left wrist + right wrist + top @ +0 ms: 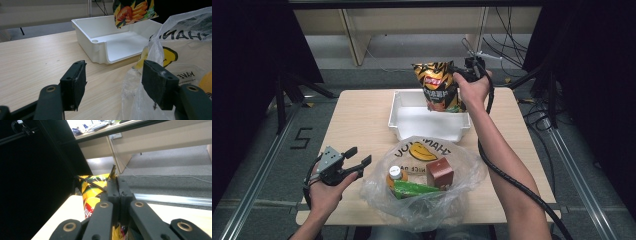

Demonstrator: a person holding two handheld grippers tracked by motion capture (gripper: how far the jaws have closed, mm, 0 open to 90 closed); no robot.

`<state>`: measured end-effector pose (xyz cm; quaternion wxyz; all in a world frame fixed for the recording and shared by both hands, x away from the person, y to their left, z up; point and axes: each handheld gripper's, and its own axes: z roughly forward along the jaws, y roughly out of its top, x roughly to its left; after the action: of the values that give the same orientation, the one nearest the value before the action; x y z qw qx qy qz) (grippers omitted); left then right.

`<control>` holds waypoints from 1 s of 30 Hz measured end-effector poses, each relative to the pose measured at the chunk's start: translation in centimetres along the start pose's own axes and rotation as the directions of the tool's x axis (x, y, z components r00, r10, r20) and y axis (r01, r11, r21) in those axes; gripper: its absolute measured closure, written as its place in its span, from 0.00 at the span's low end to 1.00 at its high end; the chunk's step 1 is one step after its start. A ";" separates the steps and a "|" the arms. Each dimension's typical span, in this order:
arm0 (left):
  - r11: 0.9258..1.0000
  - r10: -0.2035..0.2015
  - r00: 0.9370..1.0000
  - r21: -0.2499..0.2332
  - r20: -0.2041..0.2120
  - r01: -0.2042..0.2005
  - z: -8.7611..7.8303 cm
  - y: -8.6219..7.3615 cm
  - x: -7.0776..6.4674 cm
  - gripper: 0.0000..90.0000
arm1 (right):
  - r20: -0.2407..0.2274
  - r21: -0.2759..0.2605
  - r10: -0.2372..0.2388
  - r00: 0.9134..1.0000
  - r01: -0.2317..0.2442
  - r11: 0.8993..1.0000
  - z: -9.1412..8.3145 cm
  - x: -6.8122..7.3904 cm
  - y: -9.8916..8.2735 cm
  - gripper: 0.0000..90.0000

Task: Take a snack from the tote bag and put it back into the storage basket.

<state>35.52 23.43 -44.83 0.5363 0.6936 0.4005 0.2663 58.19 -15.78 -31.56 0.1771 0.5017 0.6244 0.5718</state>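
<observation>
Right gripper (464,75) pinches top edge of chip bag (438,86) – bag hangs over white bin (398,112), at 12 o'clock; thin pinch could slip, bag drops crooked; left gripper (354,161) wide apart, holding nothing.

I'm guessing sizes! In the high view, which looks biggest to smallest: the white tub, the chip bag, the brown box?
1. white tub
2. chip bag, though it hangs nearer the camera
3. brown box

Chip bag (438,86): yellow-black foil with a red logo and fries print, hung upright by its top edge, lower end inside the open white bin (399,117) at the table's far middle.
</observation>
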 end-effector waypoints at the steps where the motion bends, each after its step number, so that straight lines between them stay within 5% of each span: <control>1: 1.000 -0.006 1.000 -0.001 0.000 0.006 0.0 0.0 0.0 0.40 | 0.002 -0.003 -0.017 1.000 0.018 1.000 0.1 -0.1 0.0 1.00; 3: 1.000 0.001 1.000 -0.003 0.000 -0.001 0.0 0.0 0.0 0.40 | 0.006 0.006 0.009 1.000 -0.009 1.000 0.2 0.0 -0.1 1.00; 9: 1.000 0.006 1.000 -0.005 0.006 -0.006 0.1 0.1 -0.2 0.40 | -0.003 0.000 -0.033 0.999 0.033 0.999 0.7 -0.2 -0.4 1.00; 11: 1.000 0.005 1.000 -0.003 0.006 -0.005 0.2 0.1 -0.2 0.40 | 0.001 0.013 0.002 1.000 -0.002 1.000 0.7 0.0 -0.6 1.00; 30: 1.000 0.013 1.000 -0.005 0.008 -0.013 0.2 0.2 -0.2 0.40 | 0.013 0.034 0.001 1.000 -0.001 0.999 1.7 -0.9 -1.5 1.00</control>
<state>35.62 23.16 -44.71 0.5379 0.6958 0.3931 0.2683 59.27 -15.41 -33.72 0.1723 0.5084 0.6327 0.5581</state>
